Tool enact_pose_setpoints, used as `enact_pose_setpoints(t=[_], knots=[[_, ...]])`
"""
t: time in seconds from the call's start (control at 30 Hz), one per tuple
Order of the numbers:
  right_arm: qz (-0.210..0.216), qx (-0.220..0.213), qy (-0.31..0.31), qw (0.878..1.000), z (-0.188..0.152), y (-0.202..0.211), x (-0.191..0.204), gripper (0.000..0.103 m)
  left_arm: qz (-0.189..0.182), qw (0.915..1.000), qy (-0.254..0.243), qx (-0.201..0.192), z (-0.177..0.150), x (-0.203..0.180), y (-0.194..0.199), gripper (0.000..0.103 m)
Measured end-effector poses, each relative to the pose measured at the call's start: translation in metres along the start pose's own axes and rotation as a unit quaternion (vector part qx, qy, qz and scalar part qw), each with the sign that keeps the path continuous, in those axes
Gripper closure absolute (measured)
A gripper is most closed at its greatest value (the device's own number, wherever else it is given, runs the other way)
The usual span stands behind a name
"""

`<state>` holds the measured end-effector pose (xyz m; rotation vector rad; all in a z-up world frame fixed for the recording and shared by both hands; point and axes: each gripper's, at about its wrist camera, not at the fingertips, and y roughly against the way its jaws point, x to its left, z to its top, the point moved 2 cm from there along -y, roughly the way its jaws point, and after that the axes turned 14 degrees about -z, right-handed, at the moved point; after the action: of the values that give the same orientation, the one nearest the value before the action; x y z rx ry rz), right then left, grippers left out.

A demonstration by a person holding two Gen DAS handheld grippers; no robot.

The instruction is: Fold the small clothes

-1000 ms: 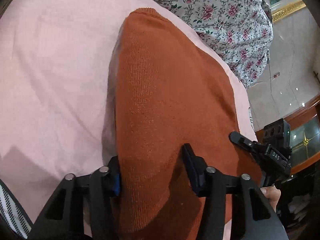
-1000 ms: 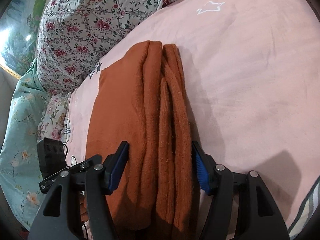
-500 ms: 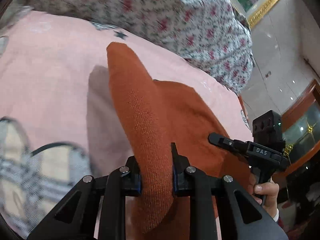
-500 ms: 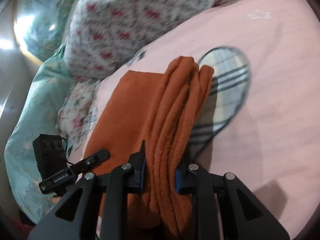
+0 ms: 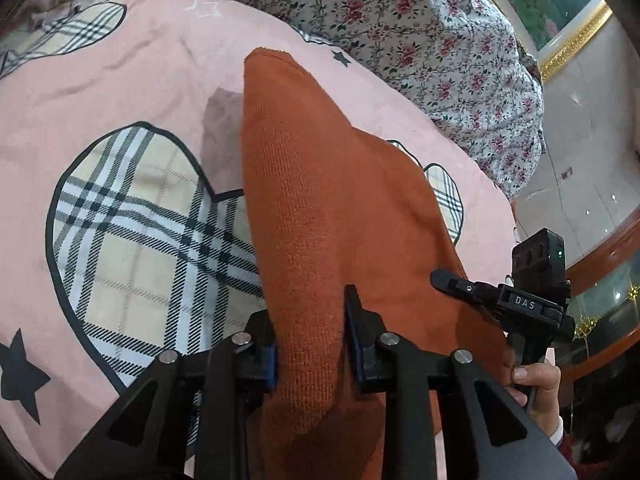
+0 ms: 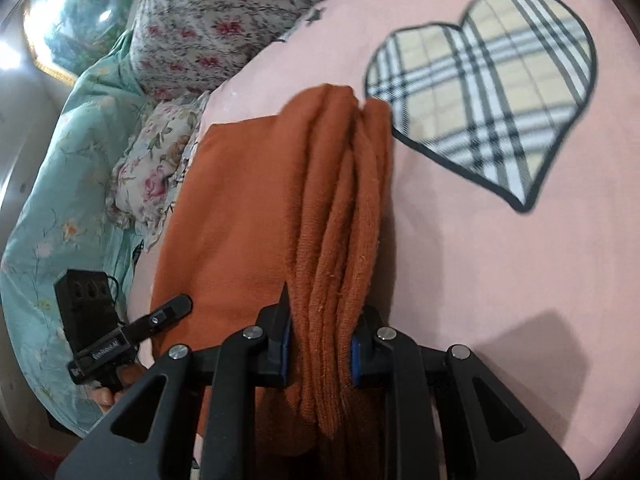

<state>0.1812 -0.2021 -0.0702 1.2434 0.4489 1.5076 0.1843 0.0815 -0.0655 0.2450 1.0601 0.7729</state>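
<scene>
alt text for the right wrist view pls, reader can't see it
The right tongs are shut on the bunched, layered edge of an orange knit garment over a pink bedsheet printed with a plaid heart. The left tongs show at lower left, floral bedding behind.

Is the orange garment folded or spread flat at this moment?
Folded. The orange garment shows several stacked layers bunched between the right gripper fingers; the left gripper pinches a doubled edge.
</scene>
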Motion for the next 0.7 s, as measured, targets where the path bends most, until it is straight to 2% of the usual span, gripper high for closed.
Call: enact_pose_setpoints(t=[0.07,0.13,0.2,0.27,0.33,0.43,0.53,0.63,0.67,0.7], knots=[[-0.006,-0.002,0.0,1.0,0.0,-0.002,0.0,0.08,0.01,0.9999,0.002,0.0,-0.002,0.004,0.002,0.064],[-0.017,-0.004,-0.002,1.0,0.0,-0.003,0.0,0.075,0.029,0.9995,0.008,-0.001,-0.002,0.006,0.002,0.045],[-0.023,-0.003,-0.004,1.0,-0.001,-0.001,0.0,0.07,0.034,0.9993,0.015,-0.006,-0.002,0.01,0.007,0.043],[-0.048,-0.013,-0.009,0.999,0.001,0.008,0.001,0.064,0.029,0.9991,0.026,-0.015,-0.001,0.015,0.016,0.041],[-0.077,-0.054,-0.006,0.995,0.006,0.028,0.003,0.056,0.03,0.9987,0.032,-0.024,0.001,0.02,0.022,0.041],[-0.094,-0.1,0.008,0.99,0.019,0.047,0.013,0.056,0.033,0.9983,0.034,-0.032,0.006,0.023,0.026,0.041],[-0.092,-0.089,0.032,0.991,0.035,0.033,0.029,0.056,0.043,0.9981,0.03,-0.032,0.008,0.021,0.025,0.041],[-0.11,-0.074,0.041,0.99,0.045,0.01,0.034,0.057,0.049,0.9981,0.026,-0.028,0.009,0.018,0.021,0.041],[-0.113,-0.063,0.038,0.991,0.047,0.003,0.033,0.06,0.052,0.998,0.025,-0.026,0.01,0.018,0.02,0.041],[-0.115,-0.058,0.037,0.991,0.049,-0.003,0.033,0.072,0.054,0.998,0.024,-0.024,0.01,0.018,0.018,0.041]])
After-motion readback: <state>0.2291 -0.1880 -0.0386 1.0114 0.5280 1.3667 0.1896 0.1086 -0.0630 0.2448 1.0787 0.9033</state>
